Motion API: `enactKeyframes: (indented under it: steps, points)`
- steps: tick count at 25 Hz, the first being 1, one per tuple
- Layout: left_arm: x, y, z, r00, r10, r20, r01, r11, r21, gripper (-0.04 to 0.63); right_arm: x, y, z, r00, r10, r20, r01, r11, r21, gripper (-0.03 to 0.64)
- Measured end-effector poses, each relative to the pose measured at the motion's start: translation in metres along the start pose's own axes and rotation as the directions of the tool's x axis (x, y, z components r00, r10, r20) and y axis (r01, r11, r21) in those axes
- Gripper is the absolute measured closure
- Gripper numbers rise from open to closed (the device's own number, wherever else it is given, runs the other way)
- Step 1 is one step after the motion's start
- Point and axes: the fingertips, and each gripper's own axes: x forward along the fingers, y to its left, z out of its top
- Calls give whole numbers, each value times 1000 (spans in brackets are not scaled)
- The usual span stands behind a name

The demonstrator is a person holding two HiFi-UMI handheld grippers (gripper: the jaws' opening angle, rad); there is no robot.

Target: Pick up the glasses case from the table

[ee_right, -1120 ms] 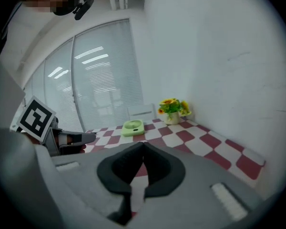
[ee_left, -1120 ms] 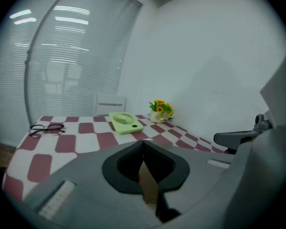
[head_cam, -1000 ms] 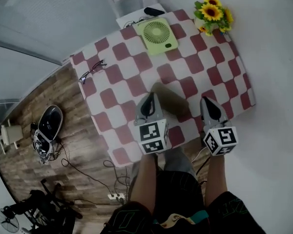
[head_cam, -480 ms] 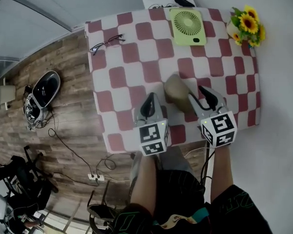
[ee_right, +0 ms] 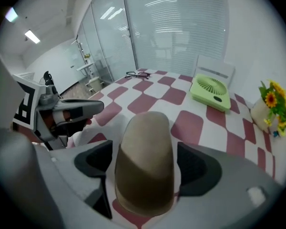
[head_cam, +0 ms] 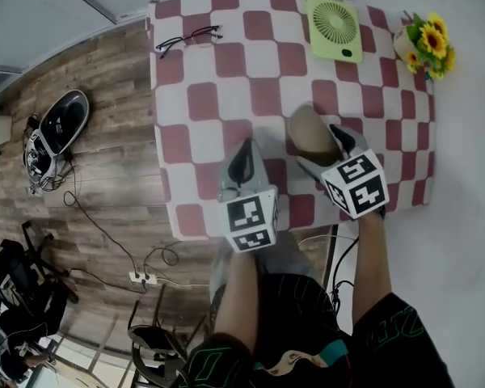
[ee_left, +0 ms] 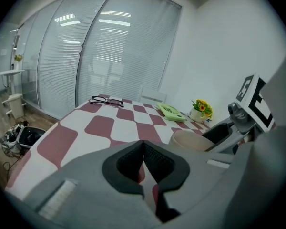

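While the person is leaning over the near edge of the table (head_cam: 218,103), the right gripper (ee_right: 144,165) is pointing steeply down with its jaws spread wide; they have just been opening, and the case (head_cam: 307,128) is lying between them. In the right gripper view a dark pad is showing on either side of the tan case, each very close to its flank, and neither is visibly pressing on it. The case is resting flat on the red-and-white checked cloth, in the near right part of the table, its rounded end pointing away from the person. The left gripper (ee_left: 143,149) is hovering just left of the case, apart from it, over the near edge of the cloth; its jaws are pressing together with nothing between them. In the left gripper view the case is showing to the right with one jaw of the right gripper sitting beside it. Far across the table, a pair of glasses (head_cam: 187,37) is lying at the far left corner, a green fan (head_cam: 333,27) is lying flat near the far edge, and a pot of yellow flowers (head_cam: 427,40) is standing at the far right corner, all well apart from the case. Cables are trailing over the wooden floor (head_cam: 97,184) to the left of the table.
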Motion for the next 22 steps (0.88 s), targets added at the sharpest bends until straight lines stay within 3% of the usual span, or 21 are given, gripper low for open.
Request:
enactKeyframes:
  steps: [3,7,11,15,22]
  points:
    - [-3,6,-2,1000,-9,-15,9,1000,4,584,11,3,-6,997,-4,-82,5,1000,14,190]
    - [-6,10,1,999,-33,-21,33,999,16,584,19,1,-9,986,-96,-140,90,995,-46,197]
    - [-10,11,9,998,-56,-11,56,998,29,584,20,2,-12,980,-133,-148,128,991,-41,217]
    - [-17,15,28,997,-69,18,68,996,61,584,13,12,-5,985,-149,-85,149,989,-1,222]
    - [-28,23,68,993,-64,97,55,994,100,584,-9,29,41,975,-158,154,142,984,107,224]
